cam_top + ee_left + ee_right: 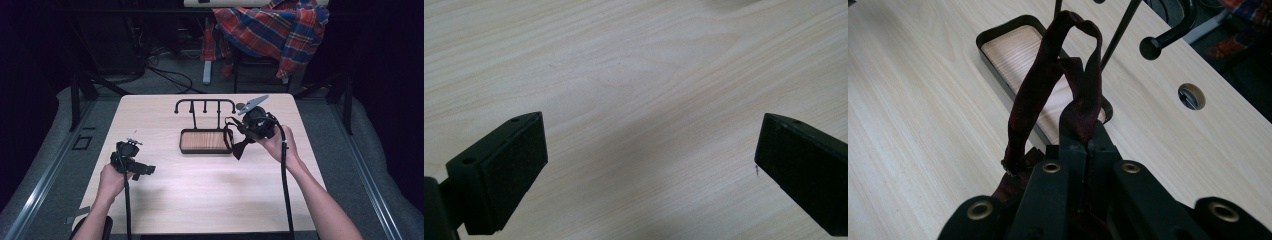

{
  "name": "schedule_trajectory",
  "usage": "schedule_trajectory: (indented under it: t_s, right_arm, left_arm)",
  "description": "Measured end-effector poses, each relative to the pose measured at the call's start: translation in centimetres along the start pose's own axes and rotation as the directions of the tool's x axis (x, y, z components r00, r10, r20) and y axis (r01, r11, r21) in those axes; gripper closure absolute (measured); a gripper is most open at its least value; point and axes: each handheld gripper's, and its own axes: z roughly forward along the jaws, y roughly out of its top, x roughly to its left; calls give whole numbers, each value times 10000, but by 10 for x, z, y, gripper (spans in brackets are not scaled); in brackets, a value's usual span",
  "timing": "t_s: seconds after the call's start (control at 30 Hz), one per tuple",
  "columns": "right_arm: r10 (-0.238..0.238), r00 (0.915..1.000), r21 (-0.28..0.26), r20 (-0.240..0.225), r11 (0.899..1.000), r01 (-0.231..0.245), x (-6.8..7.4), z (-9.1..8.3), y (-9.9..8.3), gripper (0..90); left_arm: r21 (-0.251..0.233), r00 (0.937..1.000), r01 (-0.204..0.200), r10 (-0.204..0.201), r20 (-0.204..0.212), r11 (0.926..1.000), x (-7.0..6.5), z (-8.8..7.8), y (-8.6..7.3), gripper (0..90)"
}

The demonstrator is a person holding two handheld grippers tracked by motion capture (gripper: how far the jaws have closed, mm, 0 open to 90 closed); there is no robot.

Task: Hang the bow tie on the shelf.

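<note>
My right tool point(1083, 142) is clamped on a dark red bow tie point(1048, 95), held up just beside the rack point(205, 106) w/ tray point(205, 141). I'd say pickup's done; hanging it on a hook is left. Left tool point(649, 160) has jaws wide, empty, over bare surface point(634, 75). No writing or labels I can read.

I work in what looks like a lab or recording studio: my pale wooden table point(165, 200) stands on grey carpet point(60, 150) in a dark, black-walled space. Cables point(165, 75) trail over the floor behind it, metal rails point(37, 190) flank it, and a plaid shirt point(272, 27) hangs over a chair.
</note>
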Motion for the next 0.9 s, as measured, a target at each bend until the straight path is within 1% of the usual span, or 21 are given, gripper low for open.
schedule_trajectory:
  t_s: [0.33,0.37,0.47,0.53,0.63,0.67,0.73,0.77,0.87,0.9]
  right_arm:
    - [45,9999,-276,146,9996,-41,-5,0,9,889]
    - [136,9997,-354,205,9993,-129,-7,-1,10,889]
    - [198,9994,-438,272,9989,-186,-10,-2,12,889]
    - [294,9987,-559,425,9981,-270,-13,-2,14,889]
    - [342,9982,-611,490,9976,-312,-15,-2,15,889]
    - [425,9973,-646,591,9972,-386,-19,-2,15,889]
    - [414,9971,-626,641,9973,-374,-20,-1,15,889]
    - [517,9963,-691,687,9965,-470,-23,0,15,889]
    - [600,9953,-684,763,9962,-548,-25,2,15,889]
    - [706,9942,-719,817,9953,-648,-29,5,15,889]
  left_arm:
    - [11,10000,20,-20,7,10000,0,0,0,5]
    - [22,10000,15,-15,11,10000,1,0,0,5]
    - [13,10000,-1,1,7,10000,1,0,0,5]
    - [13,10000,4,-4,4,10000,1,0,0,5]
    - [16,10000,3,-3,8,10000,1,0,0,5]
    - [11,10000,-3,3,1,10000,1,0,0,5]
    - [22,10000,8,-8,5,10000,1,0,0,5]
    - [29,10000,7,-7,13,10000,1,0,0,5]
    - [23,10000,10,-10,8,10000,0,0,0,5]
    - [22,10000,9,-9,15,10000,0,0,0,5]
